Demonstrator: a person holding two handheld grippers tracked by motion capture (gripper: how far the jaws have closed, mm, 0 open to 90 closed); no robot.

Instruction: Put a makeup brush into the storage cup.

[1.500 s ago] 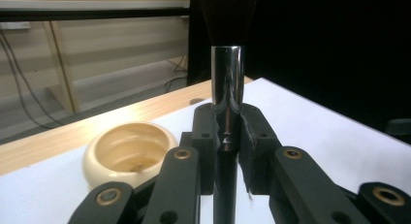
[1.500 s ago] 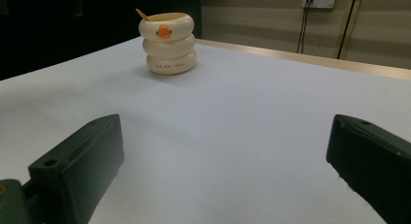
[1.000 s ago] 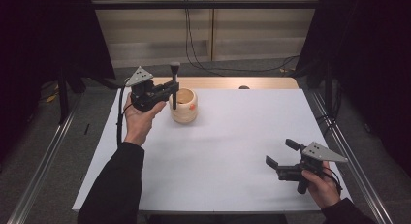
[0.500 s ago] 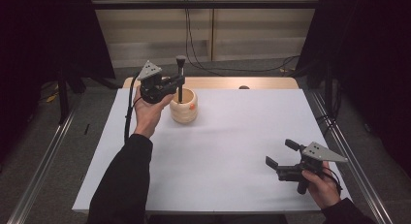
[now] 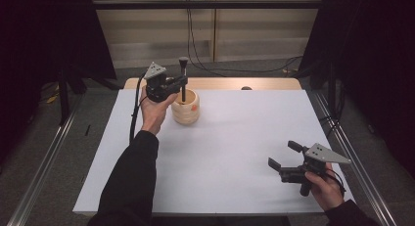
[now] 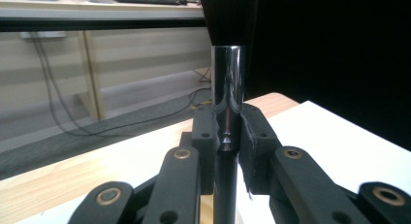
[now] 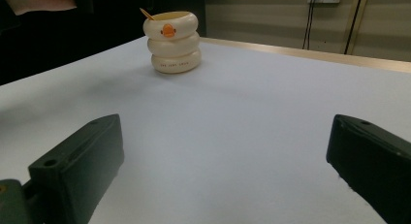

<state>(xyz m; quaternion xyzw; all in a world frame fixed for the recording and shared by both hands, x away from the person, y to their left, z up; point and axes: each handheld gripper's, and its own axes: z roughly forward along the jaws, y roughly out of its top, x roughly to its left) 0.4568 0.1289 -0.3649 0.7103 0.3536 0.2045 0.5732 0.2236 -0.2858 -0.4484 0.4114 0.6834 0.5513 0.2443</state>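
While clamped in left hand-held gripper (image 5: 182, 83) — brush (image 5: 183, 79) upright, seemingly inside cup (image 5: 186, 108)

On the worktop (image 5: 225, 152) the cup (image 5: 186, 107) stands toward 11 o'clock. A brush (image 5: 183, 79) stands upright with its lower end inside the cup, clamped in the left claw (image 5: 180, 82), which hangs just above the cup's 9 o'clock rim. The right claw (image 5: 283, 155) sits well apart, near the worktop's 4 o'clock corner.
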